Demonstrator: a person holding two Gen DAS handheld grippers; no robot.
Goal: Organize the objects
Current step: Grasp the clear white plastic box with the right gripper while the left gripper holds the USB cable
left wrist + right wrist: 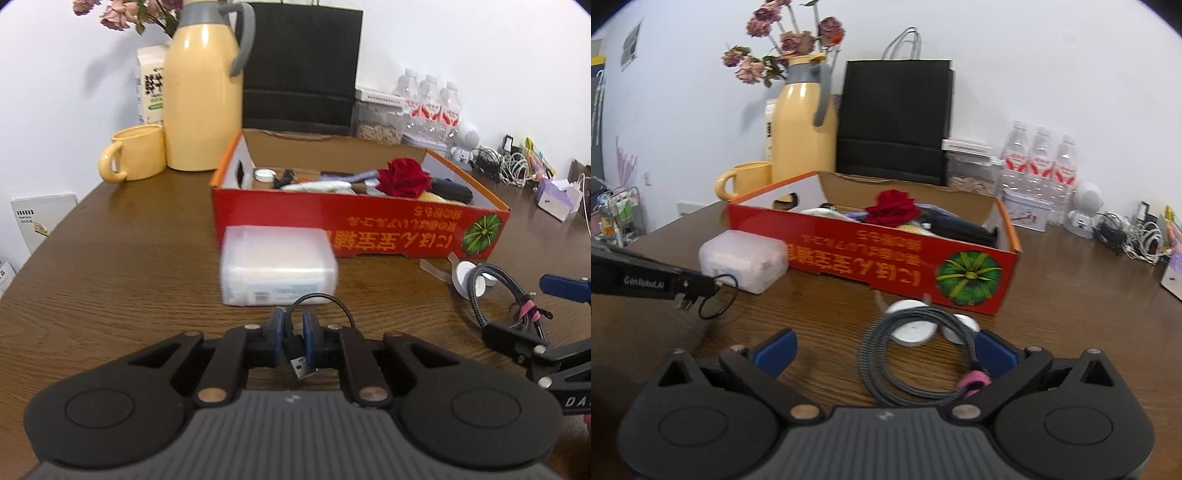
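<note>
My left gripper is shut on a short black USB cable; its plug hangs below the blue pads and its thin loop arcs above them. The right wrist view catches that same left gripper with the cable loop held just over the table. My right gripper stands open, its blue fingers on either side of a coiled grey braided cable with a pink tie, which lies on the table. Behind sits the red cardboard box, holding a red rose and several small items.
A translucent white plastic case lies in front of the box. White round discs rest by the grey cable. At the back stand a yellow jug, yellow mug, black paper bag and water bottles.
</note>
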